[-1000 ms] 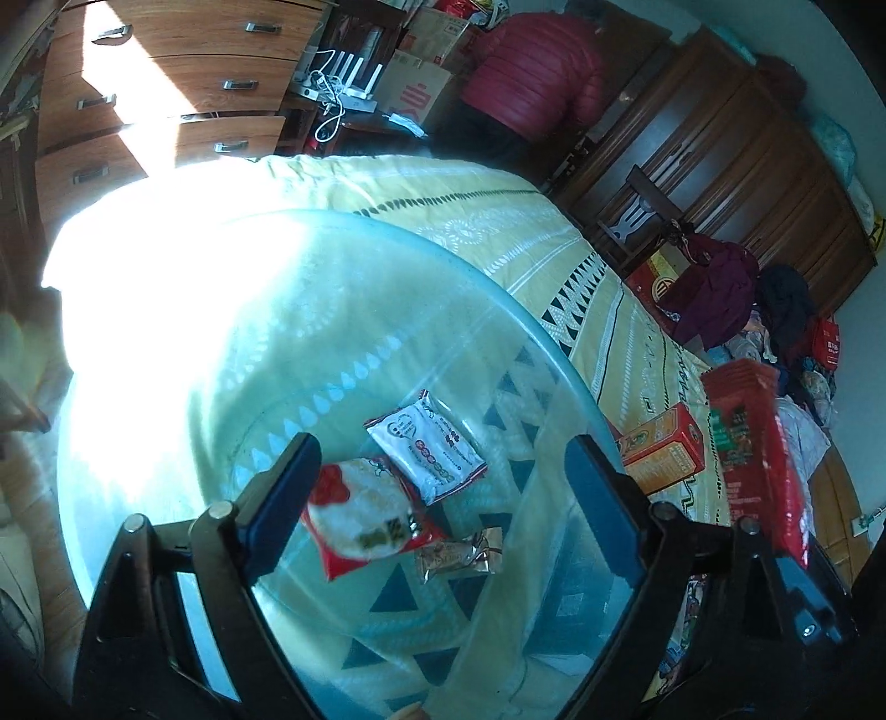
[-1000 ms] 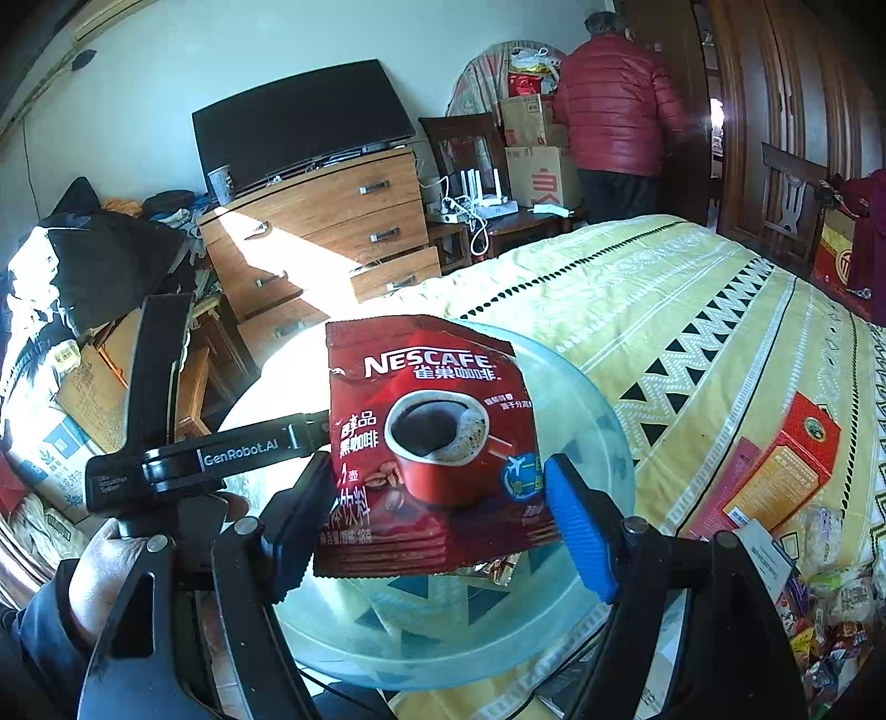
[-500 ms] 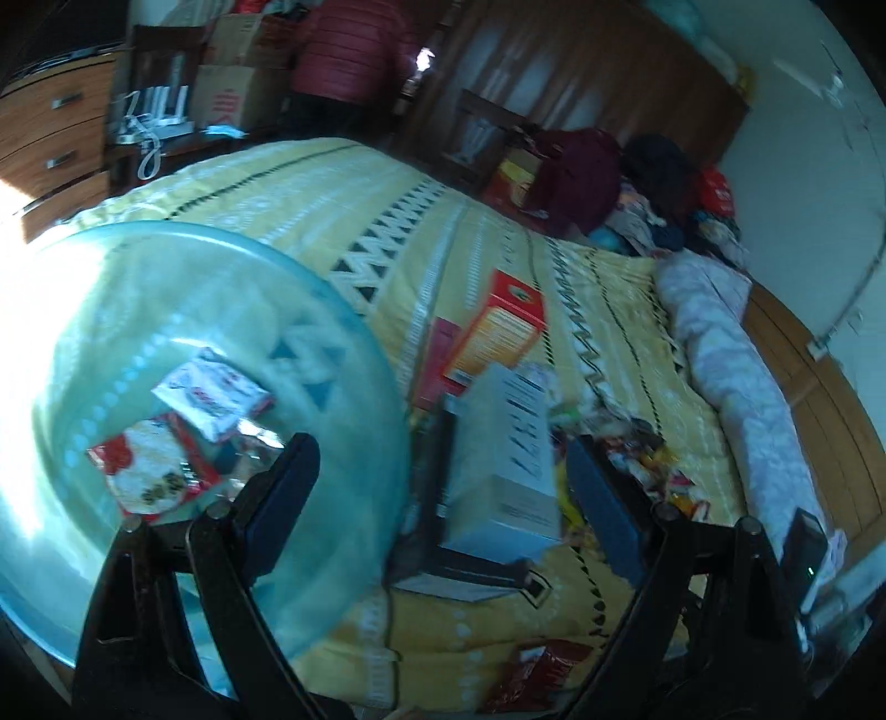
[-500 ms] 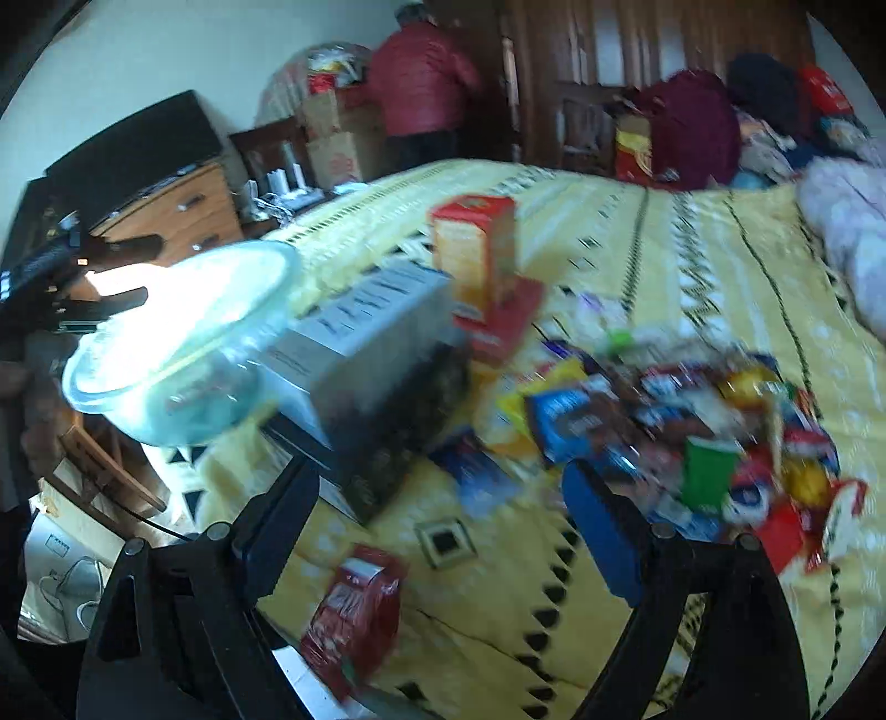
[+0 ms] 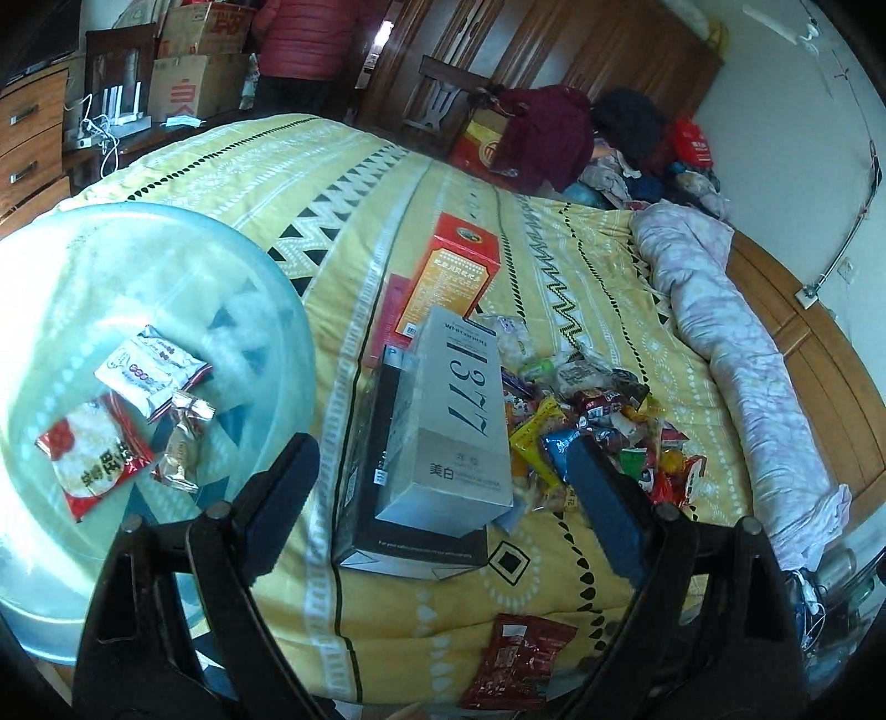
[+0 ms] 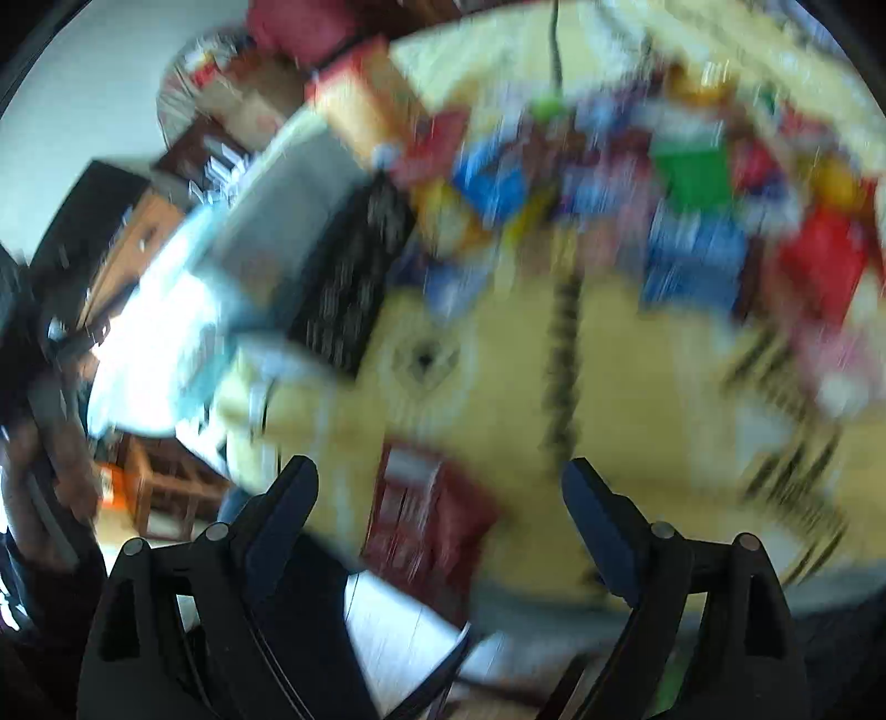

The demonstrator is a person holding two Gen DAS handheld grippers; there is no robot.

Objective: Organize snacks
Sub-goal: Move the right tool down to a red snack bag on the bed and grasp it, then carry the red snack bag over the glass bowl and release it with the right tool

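Gaping wide, left gripper point(image 5: 443, 476) and right gripper point(image 6: 440, 490); both empty

- The whole right wrist view is smearing with motion blur: the snack pile point(image 6: 692, 183) is showing only as blue, green, red and yellow patches, with no wrapper readable.
- The dark red packet point(image 6: 426, 520) near the bed's edge is blurring too; its print cannot be told.
- In the left wrist view, the clear bowl point(image 5: 266, 266) is running off the left edge, glare washing out its far side.
- The grey box point(image 5: 454, 421) is covering most of the black box point(image 5: 365, 498) under it.
- The person in a red jacket point(image 5: 310, 33) is being cut off by the top edge.
- The small wrappers in the snack pile point(image 5: 603, 421) are overlapping, too small to name.
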